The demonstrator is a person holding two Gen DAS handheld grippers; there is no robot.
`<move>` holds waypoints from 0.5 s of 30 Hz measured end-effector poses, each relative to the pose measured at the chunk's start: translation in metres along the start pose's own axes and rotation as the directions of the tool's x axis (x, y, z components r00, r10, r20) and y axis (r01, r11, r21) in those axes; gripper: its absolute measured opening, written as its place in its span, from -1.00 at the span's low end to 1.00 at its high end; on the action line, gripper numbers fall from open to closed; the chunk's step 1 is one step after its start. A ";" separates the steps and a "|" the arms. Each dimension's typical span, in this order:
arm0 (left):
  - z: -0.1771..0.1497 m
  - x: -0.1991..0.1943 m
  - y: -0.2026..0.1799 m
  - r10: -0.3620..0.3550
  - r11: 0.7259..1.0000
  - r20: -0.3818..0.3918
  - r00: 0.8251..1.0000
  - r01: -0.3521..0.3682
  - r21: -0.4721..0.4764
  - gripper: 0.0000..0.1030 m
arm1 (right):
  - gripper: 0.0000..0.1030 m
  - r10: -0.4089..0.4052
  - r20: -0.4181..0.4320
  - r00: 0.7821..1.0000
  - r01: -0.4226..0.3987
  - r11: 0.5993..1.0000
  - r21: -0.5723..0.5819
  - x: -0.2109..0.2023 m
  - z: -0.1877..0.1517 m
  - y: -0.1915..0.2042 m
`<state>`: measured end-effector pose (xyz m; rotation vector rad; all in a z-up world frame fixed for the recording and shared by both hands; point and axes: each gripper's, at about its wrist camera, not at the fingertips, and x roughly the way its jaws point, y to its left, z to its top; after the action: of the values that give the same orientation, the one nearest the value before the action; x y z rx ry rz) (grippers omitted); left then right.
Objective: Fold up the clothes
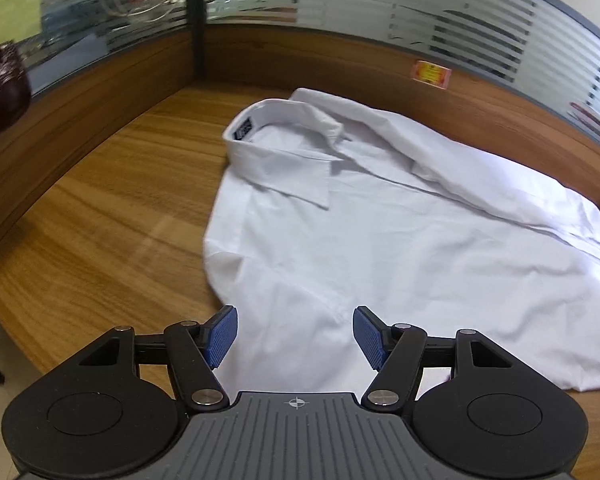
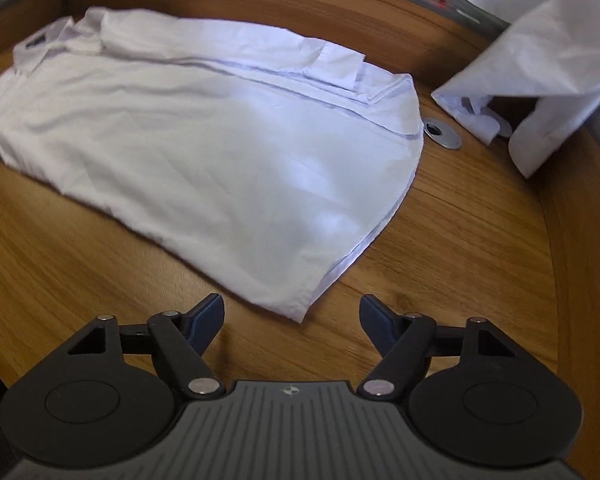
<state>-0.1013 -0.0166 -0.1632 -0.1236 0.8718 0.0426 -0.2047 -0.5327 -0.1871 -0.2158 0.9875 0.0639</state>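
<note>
A white shirt (image 1: 380, 240) lies partly folded on a wood-grain desk (image 1: 100, 220), its collar (image 1: 284, 148) toward the corner where two wooden partition walls meet. Frosted, striped glass (image 1: 460, 20) tops those walls, with cables hanging above the corner and an orange sticker (image 1: 431, 74) on the wall behind the shirt. The left tool (image 1: 295, 334) hovers over the shirt's near edge, blue pads spread apart, gripping nothing. The right tool (image 2: 291, 322) hangs above bare desk just beside the shirt's hem, fingers likewise apart. Past the hem sit a round metal grommet (image 2: 442, 132) and a second white garment (image 2: 540, 60) draped from the partition.
</note>
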 end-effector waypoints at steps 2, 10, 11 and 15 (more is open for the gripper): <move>-0.001 0.001 0.002 0.015 1.000 -0.003 1.000 -0.015 -0.008 0.30 | 0.41 -0.021 0.002 1.000 0.021 0.998 -0.065 0.002 -0.001 0.007; -0.006 0.016 0.018 0.039 0.997 -0.050 0.998 -0.042 -0.059 0.30 | 0.15 -0.021 0.034 0.999 0.029 0.959 -0.281 0.009 0.007 0.029; -0.007 0.019 0.021 0.036 0.997 -0.061 0.997 -0.040 -0.068 0.30 | 0.07 -0.011 0.037 0.999 0.022 0.952 -0.306 0.009 0.008 0.032; -0.015 0.028 0.023 0.013 0.997 -0.106 0.994 -0.021 -0.079 0.28 | -0.25 0.023 0.038 0.999 -0.007 0.927 -0.376 0.012 0.012 0.039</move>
<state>-0.0973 0.0043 -0.1961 -0.1948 0.9773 0.0873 -0.1938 -0.4922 -0.1965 -0.5575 0.9294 0.2723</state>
